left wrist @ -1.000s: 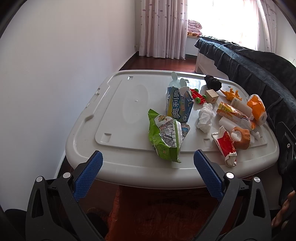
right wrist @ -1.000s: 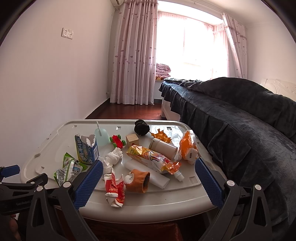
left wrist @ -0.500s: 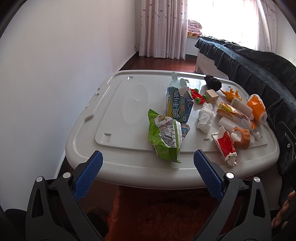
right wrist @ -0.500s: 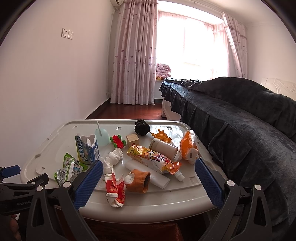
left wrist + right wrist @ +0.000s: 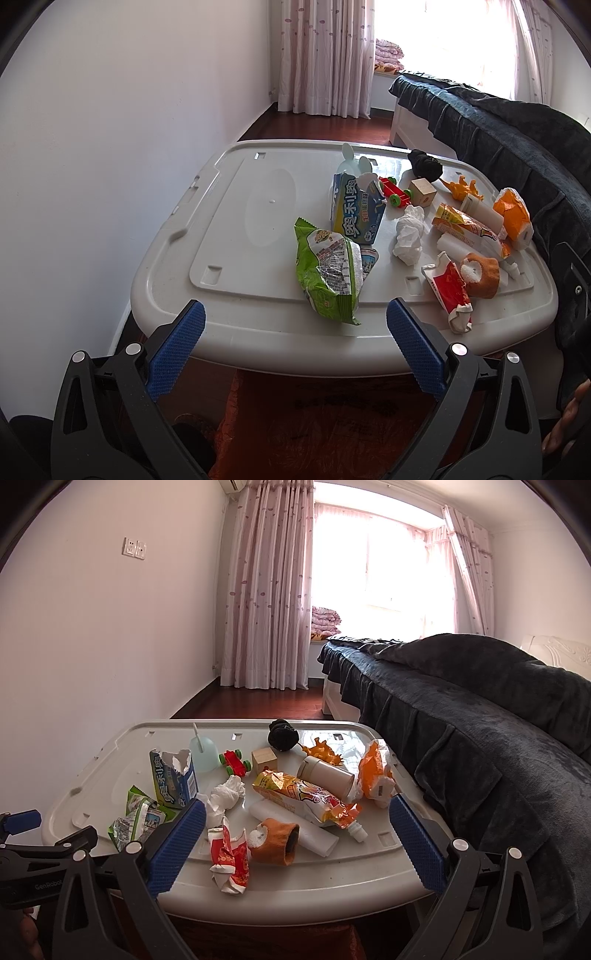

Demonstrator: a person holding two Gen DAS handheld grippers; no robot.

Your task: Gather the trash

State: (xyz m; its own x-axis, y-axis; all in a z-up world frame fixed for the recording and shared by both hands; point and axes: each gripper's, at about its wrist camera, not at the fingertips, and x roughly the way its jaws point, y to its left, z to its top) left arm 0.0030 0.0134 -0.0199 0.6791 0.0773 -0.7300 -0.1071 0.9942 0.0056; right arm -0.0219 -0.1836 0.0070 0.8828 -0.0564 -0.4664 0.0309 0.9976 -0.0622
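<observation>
Left tool (image 5: 293, 319) wide, right tool (image 5: 297, 818) wide, littered grey lid (image 5: 236, 206), dark bed (image 5: 480, 709), pink curtains (image 5: 266, 590)

The left gripper (image 5: 295, 334) is held level with its blue-padded fingers (image 5: 177, 343) spread wide, nothing between them; the right gripper (image 5: 295, 834) is likewise agape, its pads (image 5: 415, 843) well apart and empty; the left gripper's black frame shows at the right wrist view's lower left.
</observation>
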